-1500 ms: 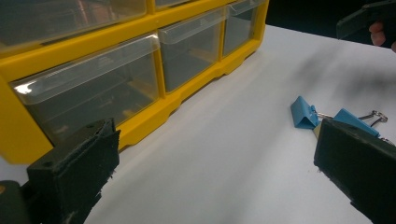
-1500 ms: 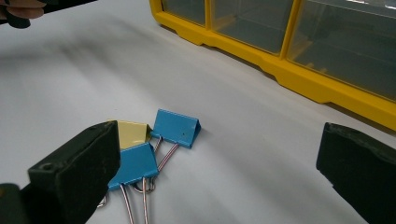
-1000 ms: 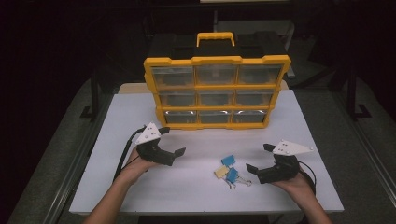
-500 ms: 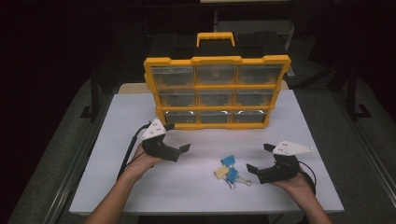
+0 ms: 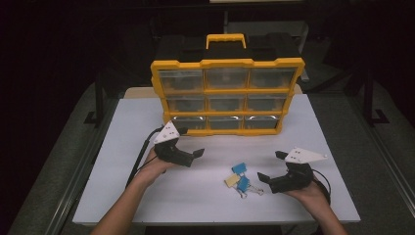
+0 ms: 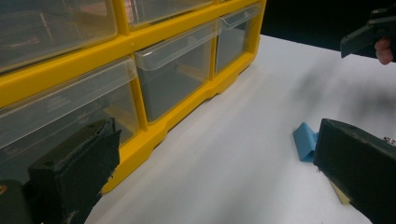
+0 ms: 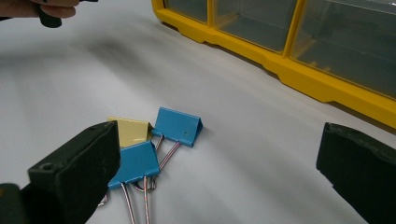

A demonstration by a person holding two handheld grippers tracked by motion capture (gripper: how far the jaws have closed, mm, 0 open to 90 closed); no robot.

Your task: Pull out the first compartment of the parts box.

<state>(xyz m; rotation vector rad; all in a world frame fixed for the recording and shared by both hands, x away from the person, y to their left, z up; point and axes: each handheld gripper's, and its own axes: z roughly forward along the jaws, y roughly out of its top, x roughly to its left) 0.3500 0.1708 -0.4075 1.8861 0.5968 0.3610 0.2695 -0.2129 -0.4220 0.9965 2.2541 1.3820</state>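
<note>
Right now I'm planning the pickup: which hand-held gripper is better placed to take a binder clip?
The right hand-held gripper, probably: its open jaws face the blue and yellow metal binder clips lying close in front, while the left hand-held gripper points toward the yellow plastic drawer organizer.

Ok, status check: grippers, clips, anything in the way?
Left hand-held gripper open, near the organizer's bottom drawers. Right hand-held gripper open beside the binder clips, untouched on the table. Path clear.
</note>
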